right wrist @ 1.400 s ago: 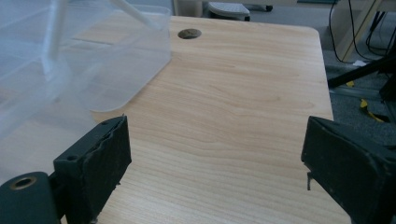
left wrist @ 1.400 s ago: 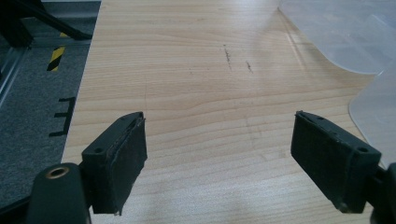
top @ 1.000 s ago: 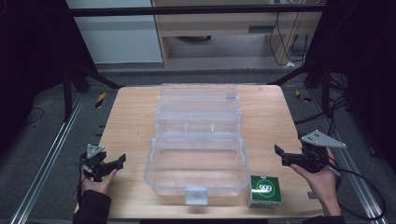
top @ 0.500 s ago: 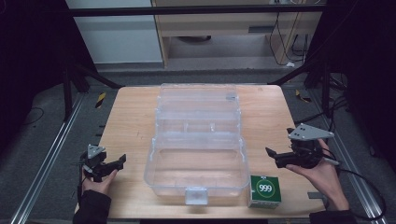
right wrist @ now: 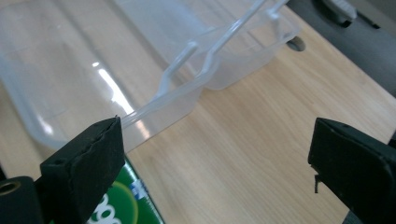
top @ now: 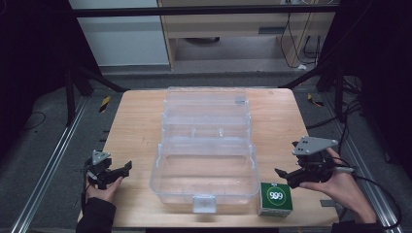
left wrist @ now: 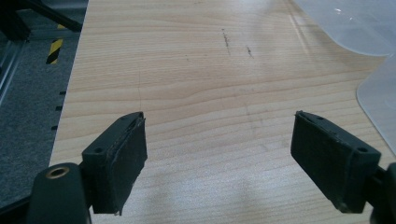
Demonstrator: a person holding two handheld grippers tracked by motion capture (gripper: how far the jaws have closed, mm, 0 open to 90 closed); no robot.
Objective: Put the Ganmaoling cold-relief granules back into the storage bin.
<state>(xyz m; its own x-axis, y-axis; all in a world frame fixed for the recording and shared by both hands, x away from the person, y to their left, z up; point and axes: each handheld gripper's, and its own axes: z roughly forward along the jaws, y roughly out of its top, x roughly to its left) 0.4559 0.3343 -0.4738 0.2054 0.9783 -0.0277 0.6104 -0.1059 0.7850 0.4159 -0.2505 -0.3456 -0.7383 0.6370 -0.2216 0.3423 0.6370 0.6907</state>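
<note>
I hold my right gripper [top: 286,175] just to the right of the small green box with the white round label [top: 275,198], which sits on the near right part of the light wooden table [top: 136,121]. Its two black fingers [right wrist: 88,161] are spread wide apart and pinch nothing. The green box is just beside the near right corner of the big clear plastic case with its lid open [top: 206,150]. My left gripper [top: 119,171] rests at the near left of the table, well apart from the case, and its fingers [left wrist: 122,154] are spread wide too, with only bare wood between them. I think I could go wrong here: if I come in too far left, one finger may bump the case wall, or push the green box away instead of closing around it.
</note>
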